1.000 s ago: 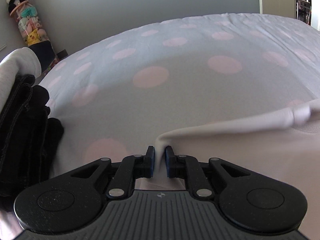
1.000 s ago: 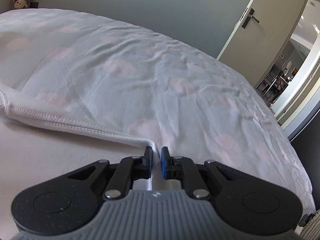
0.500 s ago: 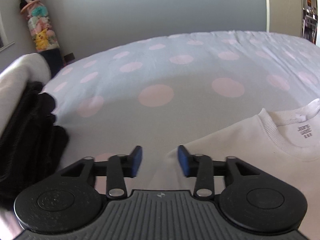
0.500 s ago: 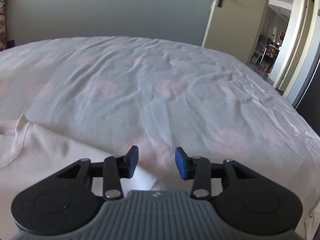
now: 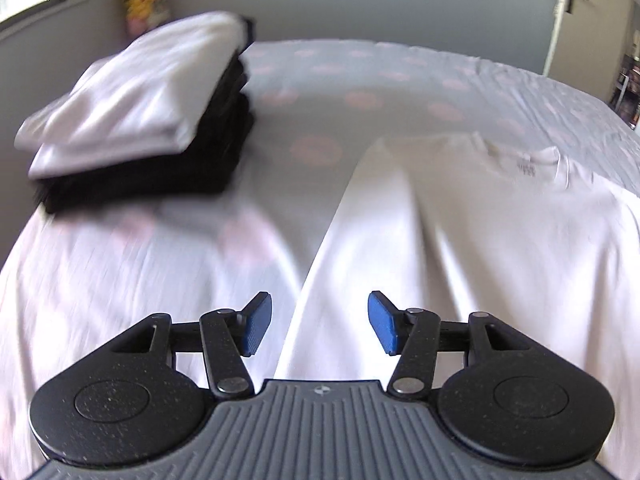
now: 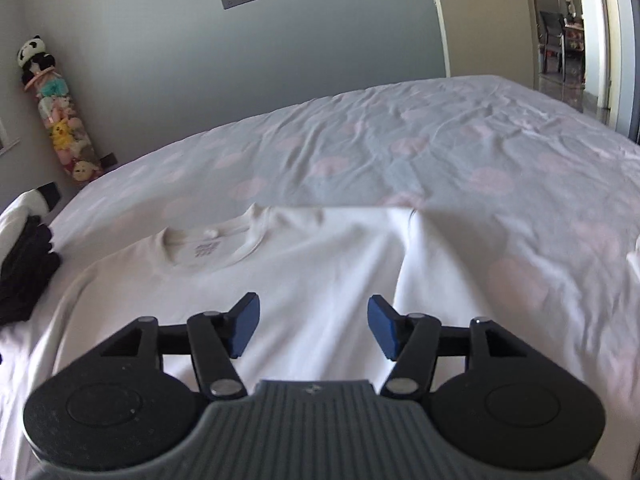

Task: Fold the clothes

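A white sweatshirt (image 6: 304,264) lies spread flat on a bed (image 6: 460,148) covered by a pale sheet with pink dots, its collar and printed neck label facing the far wall. The left tool (image 5: 318,322) hangs above the garment's left edge with its blue pads spread wide, holding nothing. The right tool (image 6: 312,330) hangs over the body of the sweatshirt, its pads equally wide apart and empty. To the left, a stack of folded clothes (image 5: 148,120) sits on the bed, white pieces on top of what seem to be black ones, though that view is blurred. A column of plush toys (image 6: 60,116) stands in the corner.
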`<state>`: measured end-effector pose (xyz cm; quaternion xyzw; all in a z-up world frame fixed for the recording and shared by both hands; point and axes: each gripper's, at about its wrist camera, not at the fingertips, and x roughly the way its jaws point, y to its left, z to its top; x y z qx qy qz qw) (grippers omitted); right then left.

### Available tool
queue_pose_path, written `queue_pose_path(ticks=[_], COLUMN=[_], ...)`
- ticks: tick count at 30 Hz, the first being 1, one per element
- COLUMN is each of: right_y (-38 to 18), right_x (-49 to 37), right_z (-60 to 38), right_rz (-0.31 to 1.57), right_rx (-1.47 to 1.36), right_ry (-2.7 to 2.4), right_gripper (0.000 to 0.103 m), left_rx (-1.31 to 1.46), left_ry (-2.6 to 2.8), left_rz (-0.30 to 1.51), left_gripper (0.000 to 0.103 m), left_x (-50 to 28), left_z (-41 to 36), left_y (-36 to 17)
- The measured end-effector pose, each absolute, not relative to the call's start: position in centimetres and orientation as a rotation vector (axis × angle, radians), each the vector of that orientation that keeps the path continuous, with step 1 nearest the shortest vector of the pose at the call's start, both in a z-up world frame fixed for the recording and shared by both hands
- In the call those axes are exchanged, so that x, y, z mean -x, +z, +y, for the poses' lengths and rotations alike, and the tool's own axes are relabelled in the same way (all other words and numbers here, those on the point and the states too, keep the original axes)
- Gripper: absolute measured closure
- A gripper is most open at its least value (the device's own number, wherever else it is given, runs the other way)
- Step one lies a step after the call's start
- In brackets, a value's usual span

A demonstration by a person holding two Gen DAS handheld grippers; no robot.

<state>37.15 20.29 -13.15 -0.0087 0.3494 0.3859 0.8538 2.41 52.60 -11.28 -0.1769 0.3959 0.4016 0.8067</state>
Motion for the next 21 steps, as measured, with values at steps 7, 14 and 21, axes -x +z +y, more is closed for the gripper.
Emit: queue_pose_path(ticks=[7, 14, 21], right_y=[-15.4, -17.7, -18.4], right_x=[-26.3, -23.4, -23.6], right_z=[15.8, 14.7, 14.5], right_rz=[0.776, 0.784, 0.816], right_rx=[-0.068, -0.112, -0.109], right_ry=[0.9, 0.906, 0.824], right_gripper=[0.032, 0.028, 0.028], left_rx=[0.561, 0.717, 0.605], left_ry=[1.048, 1.059, 0.953], left_rz=[0.85, 0.935, 0.962], left_gripper=[0.039, 0.039, 0.064], left_x=[5.9, 8.5, 6.8], left_z=[48.2, 46.4, 44.1], left_y=[-13.6, -17.2, -16.8])
